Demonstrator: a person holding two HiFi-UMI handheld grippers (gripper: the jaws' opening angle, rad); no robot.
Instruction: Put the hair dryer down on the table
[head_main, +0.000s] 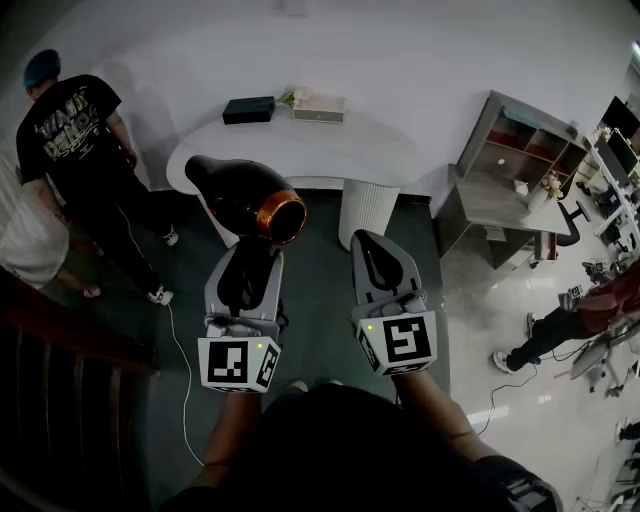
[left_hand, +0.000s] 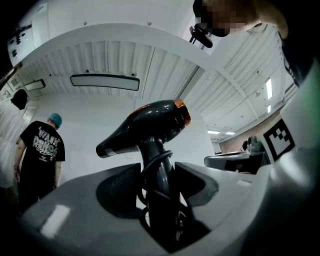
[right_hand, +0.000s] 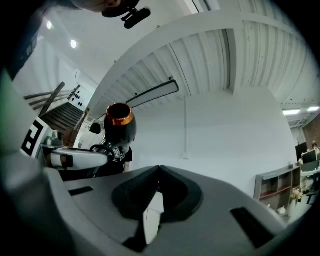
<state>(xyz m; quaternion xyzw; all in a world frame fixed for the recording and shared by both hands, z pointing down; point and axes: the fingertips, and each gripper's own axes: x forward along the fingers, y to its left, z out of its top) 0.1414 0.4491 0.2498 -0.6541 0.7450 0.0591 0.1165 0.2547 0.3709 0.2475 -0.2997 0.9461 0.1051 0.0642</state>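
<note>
A black hair dryer (head_main: 243, 196) with a copper ring at its mouth is held up in the air, in front of the white table (head_main: 300, 152). My left gripper (head_main: 252, 258) is shut on its handle, the body sticking out past the jaw tips. In the left gripper view the hair dryer (left_hand: 150, 125) stands upright between the jaws of the left gripper (left_hand: 159, 176), with a loop of cord around the handle. My right gripper (head_main: 369, 244) is beside it to the right, shut and empty. The right gripper view shows the right gripper (right_hand: 158, 172) and the hair dryer (right_hand: 119, 125) at its left.
A black box (head_main: 248, 109) and a beige box (head_main: 319, 108) with flowers sit at the table's far edge. A person in a black T-shirt (head_main: 78, 150) stands at left. A grey shelf unit (head_main: 515, 160) is at right, a dark stair rail (head_main: 50, 350) at lower left.
</note>
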